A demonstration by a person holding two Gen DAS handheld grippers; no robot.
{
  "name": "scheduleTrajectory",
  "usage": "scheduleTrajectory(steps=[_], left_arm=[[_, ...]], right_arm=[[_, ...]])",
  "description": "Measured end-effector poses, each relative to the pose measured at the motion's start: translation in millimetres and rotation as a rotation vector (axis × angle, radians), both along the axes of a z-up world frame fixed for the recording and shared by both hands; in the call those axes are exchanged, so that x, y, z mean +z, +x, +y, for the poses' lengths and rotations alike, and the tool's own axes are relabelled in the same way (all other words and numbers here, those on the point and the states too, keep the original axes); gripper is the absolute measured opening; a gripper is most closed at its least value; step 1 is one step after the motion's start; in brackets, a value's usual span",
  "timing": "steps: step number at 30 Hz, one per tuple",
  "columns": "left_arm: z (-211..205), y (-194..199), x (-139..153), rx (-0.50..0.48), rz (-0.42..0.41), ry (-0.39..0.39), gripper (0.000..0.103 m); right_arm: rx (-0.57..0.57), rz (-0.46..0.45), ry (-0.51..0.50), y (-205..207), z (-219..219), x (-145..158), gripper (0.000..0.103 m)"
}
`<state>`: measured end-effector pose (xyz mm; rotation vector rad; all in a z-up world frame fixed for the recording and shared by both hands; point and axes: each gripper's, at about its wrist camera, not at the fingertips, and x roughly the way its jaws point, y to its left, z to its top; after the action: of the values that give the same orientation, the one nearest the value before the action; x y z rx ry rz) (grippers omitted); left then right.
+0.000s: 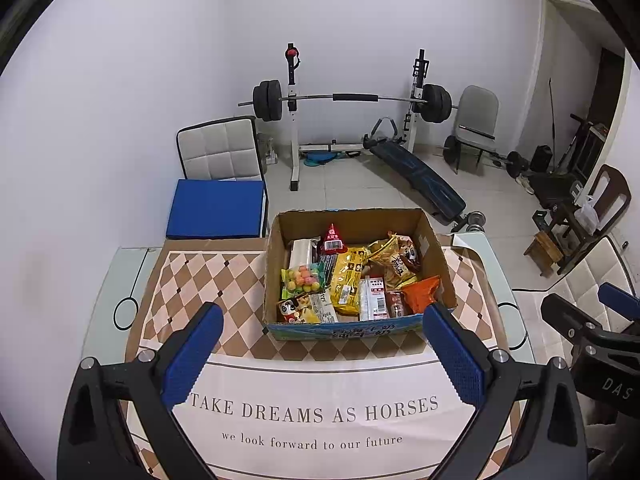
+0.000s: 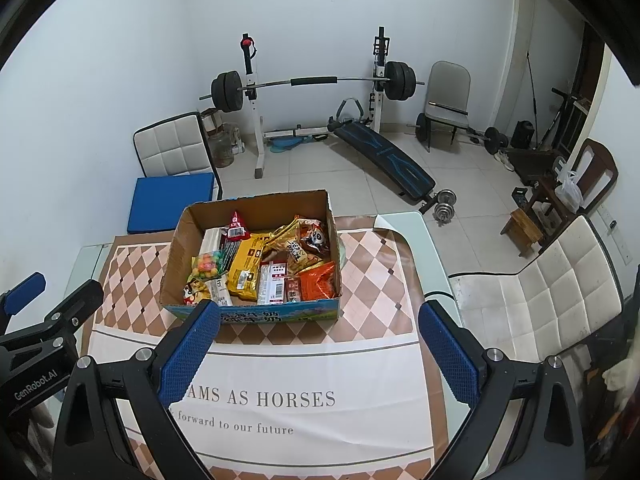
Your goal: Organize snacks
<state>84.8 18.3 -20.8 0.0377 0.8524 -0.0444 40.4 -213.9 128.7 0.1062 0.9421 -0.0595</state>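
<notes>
Checkered tablecloth (image 1: 208, 280), snack box (image 1: 352, 328), left claw (image 1: 322, 320) and right claw (image 2: 320, 320) wide, empty.

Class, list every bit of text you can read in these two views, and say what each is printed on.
"TAKE DREAMS AS HORSES": table mat
"we look forward to our future": table mat
"GenRobot.AI": left gripper
"DAS": right gripper
Cardboard box front and snack packets: print too small or blurred to read.

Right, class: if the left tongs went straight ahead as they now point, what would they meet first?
Probably the near wall of the open brown cardboard box of snacks; the open left tongs point at it, though depth is unclear.
</notes>
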Motion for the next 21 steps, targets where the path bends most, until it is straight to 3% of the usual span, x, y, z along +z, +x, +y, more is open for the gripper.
scheduleTrajectory(steps=[21], left_arm=[[1.2,0.8,7.3,-0.013,0.003,-0.006,0.103]], right_arm=[[0.003,-0.002,-0.001,-0.7,-1.4,-0.9,0.102]])
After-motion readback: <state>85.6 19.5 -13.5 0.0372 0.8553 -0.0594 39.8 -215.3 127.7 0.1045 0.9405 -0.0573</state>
